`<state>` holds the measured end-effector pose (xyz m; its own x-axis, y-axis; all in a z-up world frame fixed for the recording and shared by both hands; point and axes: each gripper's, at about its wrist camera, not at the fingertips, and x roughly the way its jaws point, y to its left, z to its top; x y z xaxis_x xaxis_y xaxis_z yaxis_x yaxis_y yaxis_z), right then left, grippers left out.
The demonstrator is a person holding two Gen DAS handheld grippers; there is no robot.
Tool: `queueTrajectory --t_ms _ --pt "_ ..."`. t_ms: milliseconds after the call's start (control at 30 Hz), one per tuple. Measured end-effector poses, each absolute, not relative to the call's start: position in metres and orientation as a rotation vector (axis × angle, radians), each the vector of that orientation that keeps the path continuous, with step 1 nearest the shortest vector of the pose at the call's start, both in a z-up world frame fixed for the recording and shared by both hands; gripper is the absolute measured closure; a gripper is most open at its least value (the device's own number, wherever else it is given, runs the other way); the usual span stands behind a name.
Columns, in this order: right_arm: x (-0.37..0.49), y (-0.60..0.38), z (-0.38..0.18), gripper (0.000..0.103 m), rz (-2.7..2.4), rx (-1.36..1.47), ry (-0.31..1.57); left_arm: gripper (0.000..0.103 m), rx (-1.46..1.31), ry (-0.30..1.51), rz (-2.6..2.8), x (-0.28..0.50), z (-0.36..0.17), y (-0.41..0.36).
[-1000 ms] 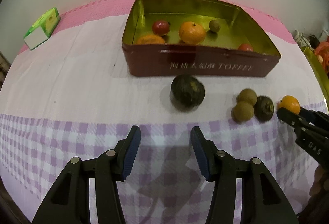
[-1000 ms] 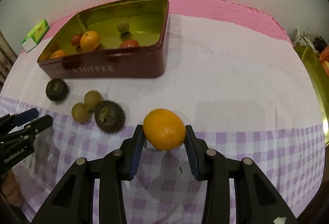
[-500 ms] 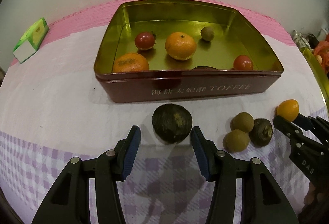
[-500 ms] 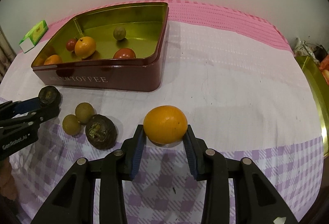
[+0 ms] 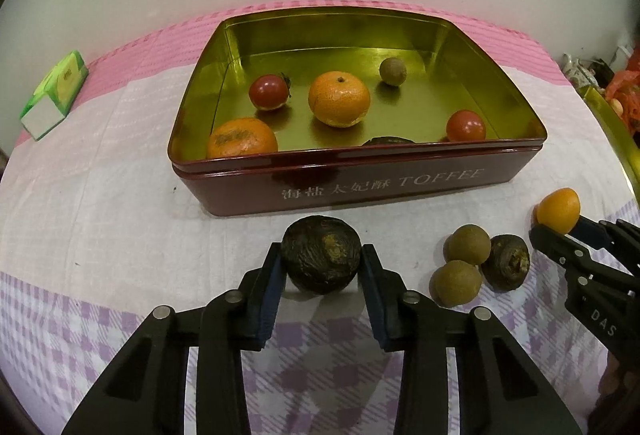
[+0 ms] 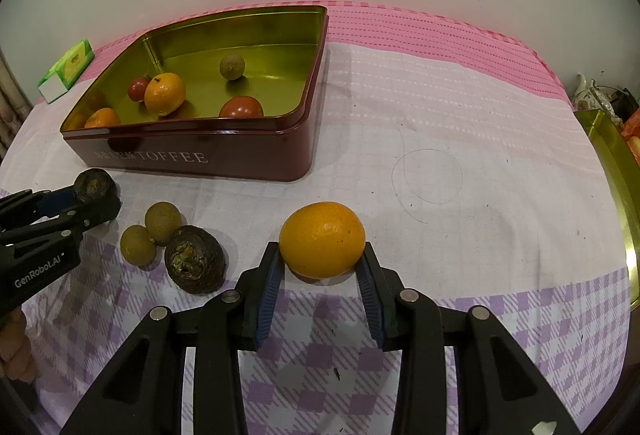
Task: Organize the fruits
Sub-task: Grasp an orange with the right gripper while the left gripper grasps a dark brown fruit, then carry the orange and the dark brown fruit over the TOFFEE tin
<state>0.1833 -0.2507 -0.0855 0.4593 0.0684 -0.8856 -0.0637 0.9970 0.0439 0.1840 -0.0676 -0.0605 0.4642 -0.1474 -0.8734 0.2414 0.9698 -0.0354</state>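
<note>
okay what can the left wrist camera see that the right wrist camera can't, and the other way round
Only the left wrist view shows a dark fruit tucked behind the toffee tin's front wall. Only the right wrist view shows the bare cloth right of the tin. Both show the left gripper around the wrinkled dark fruit, the right gripper around the orange, and the green box.

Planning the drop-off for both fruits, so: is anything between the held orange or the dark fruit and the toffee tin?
Nothing visible blocks either. The orange in the right gripper and the dark fruit in the left gripper face only the tin's front wall.
</note>
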Motion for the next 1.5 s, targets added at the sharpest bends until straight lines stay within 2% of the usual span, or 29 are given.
queueTrajectory --t_ms 967,1500 --pt "0.179 -0.247 -0.082 0.069 0.064 0.015 1.142 0.065 0.075 1.055 -0.255 0.169 -0.048 -0.062" --pt "0.176 -0.240 -0.047 0.069 0.102 0.051 1.095 0.065 0.038 0.981 -0.247 0.168 -0.022 -0.052"
